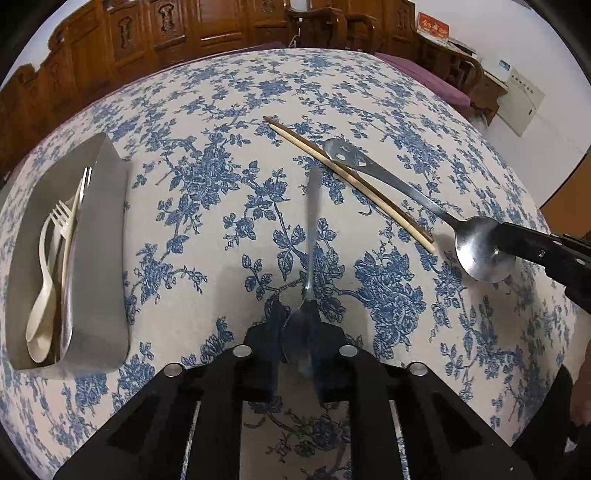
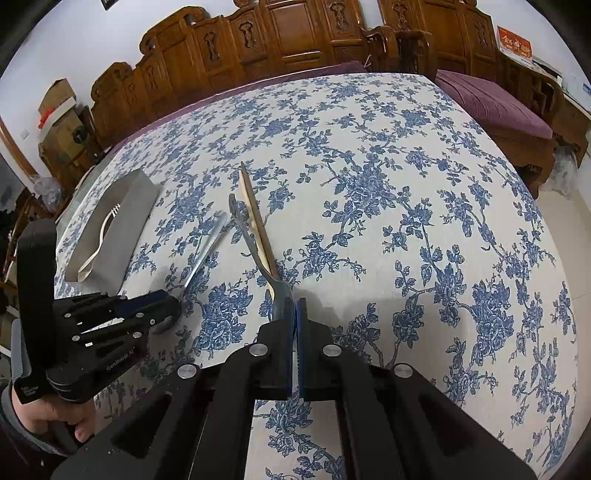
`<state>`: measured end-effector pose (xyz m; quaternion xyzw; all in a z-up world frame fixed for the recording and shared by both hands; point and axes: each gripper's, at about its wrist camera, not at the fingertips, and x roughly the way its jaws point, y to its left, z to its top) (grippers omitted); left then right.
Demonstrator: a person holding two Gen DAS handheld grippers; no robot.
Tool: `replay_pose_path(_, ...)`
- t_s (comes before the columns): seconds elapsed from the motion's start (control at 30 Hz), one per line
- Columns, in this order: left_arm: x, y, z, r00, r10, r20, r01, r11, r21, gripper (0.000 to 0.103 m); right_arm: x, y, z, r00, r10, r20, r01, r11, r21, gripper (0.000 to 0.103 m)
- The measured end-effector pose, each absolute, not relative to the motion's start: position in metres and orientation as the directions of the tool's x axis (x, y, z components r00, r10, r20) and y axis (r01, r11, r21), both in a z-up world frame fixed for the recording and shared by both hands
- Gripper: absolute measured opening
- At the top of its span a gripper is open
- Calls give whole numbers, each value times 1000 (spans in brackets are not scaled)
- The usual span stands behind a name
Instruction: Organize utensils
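A plain steel spoon (image 1: 309,258) lies on the table (image 1: 229,110), which is covered by a white cloth printed with blue flowers. Its bowl sits between the black fingers of the left claw (image 1: 301,343), which is closed on it, while the handle points away across the cloth. To the right lies a second steel spoon with holes punched in its handle end (image 1: 417,192). The right claw (image 2: 293,332) is shut on that spoon's bowl, which is tipped on edge between the pads. Just beside this spoon, touching its handle, lies a pair of pale wooden chopsticks (image 1: 351,181), running almost parallel to it. Well apart on the left side of the table stands a long grey metal tray (image 1: 99,280). Inside it rest a cream plastic fork (image 1: 61,218), a cream plastic spoon (image 1: 38,317) and a steel fork (image 1: 82,192). Beyond the table stands carved brown wooden furniture (image 1: 166,33).
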<state>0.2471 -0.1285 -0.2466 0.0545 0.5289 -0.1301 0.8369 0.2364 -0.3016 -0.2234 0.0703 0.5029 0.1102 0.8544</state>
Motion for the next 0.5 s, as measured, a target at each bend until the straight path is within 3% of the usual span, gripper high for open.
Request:
replay_pose_path(0.1,246,-127,-244,401,-174,-899,270,961,-65,0,234,-299,-221,472,258,-843,-120,966,229,2)
replay_pose_path(0.47,245,-108,-224,423,-183,-887,233,968,-88,0,233,-288,-216,478,254,-841,-127,967,220,2)
replay_pose_path(0.5,245,-106,-223,416,-190,-889,225,969,-101,5,233,-289,-216,478,255,-841,-127,967,221,2)
